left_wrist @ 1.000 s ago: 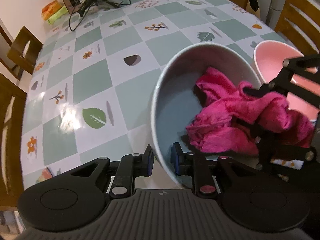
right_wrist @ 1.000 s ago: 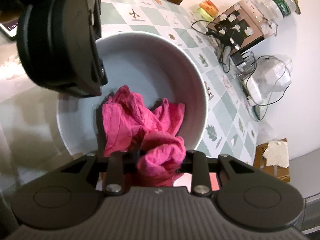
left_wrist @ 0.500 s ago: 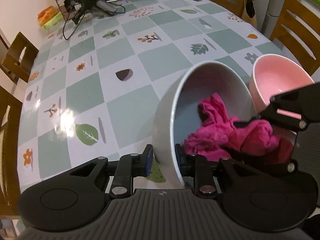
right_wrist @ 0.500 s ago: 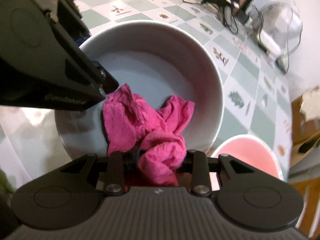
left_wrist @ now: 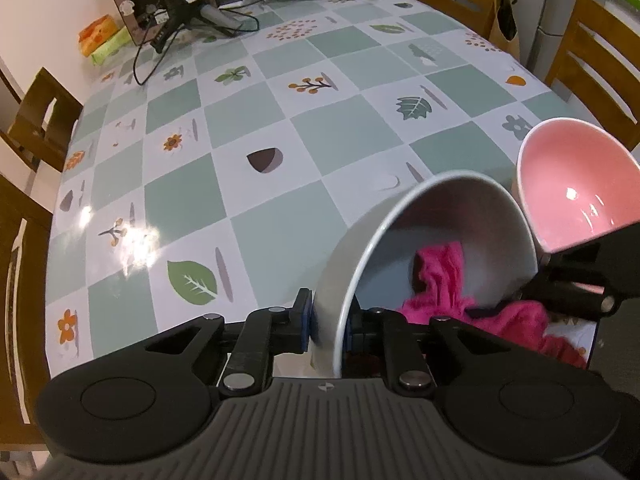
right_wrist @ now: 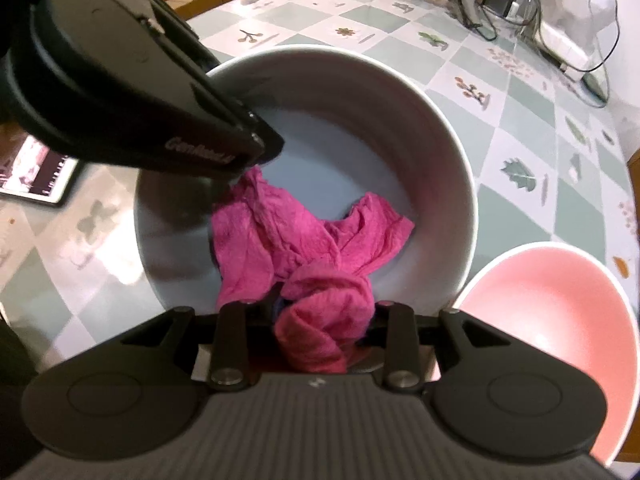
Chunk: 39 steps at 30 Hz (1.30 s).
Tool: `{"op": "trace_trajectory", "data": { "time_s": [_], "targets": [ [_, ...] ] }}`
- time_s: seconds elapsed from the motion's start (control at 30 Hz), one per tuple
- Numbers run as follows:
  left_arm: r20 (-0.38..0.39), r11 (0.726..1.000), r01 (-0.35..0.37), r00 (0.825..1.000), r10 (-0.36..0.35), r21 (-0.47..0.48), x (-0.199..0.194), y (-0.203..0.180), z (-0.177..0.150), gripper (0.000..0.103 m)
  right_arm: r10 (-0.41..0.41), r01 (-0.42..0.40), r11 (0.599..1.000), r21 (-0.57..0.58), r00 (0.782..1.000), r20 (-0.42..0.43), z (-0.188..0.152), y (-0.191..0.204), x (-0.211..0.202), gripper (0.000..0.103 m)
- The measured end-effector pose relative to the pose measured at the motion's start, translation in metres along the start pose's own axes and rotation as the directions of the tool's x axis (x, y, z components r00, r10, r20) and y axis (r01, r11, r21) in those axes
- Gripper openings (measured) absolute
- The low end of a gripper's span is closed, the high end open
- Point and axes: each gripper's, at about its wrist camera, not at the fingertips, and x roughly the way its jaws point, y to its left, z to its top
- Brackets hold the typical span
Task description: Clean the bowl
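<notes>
Left claw: clamped on tilted bowl rim. Right claw: clamped on cloth, pressed inside bowl. Wiping apparently midway; remaining soil not discernible.

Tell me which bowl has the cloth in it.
The grey bowl, clamped at its rim by the left gripper. The pink bowl beside it holds nothing.

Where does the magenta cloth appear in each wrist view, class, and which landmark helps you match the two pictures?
Left wrist view: the magenta cloth lies lower right, spilling from the tilted grey bowl.
Right wrist view: it sits at centre, bunched inside the bowl and clamped in the right gripper.
Shared landmark: the pink bowl, right of the grey bowl in both views.
</notes>
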Motion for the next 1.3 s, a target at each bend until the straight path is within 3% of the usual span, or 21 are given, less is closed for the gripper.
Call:
{"op": "trace_trajectory", "data": {
  "time_s": [0.13, 0.47, 0.67, 1.3],
  "targets": [
    [0.003, 1.0, -0.003, 1.0, 0.003, 0.012, -0.001, 0.002, -0.003, 0.021, 0.058, -0.058, 0.996, 0.064, 0.998, 0.0, 0.004, 0.003, 0.003, 0.032],
    [0.02, 0.998, -0.027, 0.999, 0.026, 0.049, 0.0, -0.002, -0.013, 0.025, 0.035, -0.036, 0.993, 0.11, 0.999, 0.012, 0.012, -0.001, 0.011, 0.032],
    [0.011, 0.998, -0.035, 0.999, 0.035, 0.054, 0.004, -0.003, -0.027, 0.033, 0.0, -0.002, 0.994, 0.107, 1.0, 0.022, 0.007, 0.008, 0.006, 0.032],
    [0.023, 0.999, 0.01, 1.0, -0.01, -0.032, -0.004, 0.001, -0.054, 0.03, -0.027, 0.018, 0.973, 0.232, 0.999, 0.04, -0.011, 0.001, 0.0, 0.033]
  ]
}}
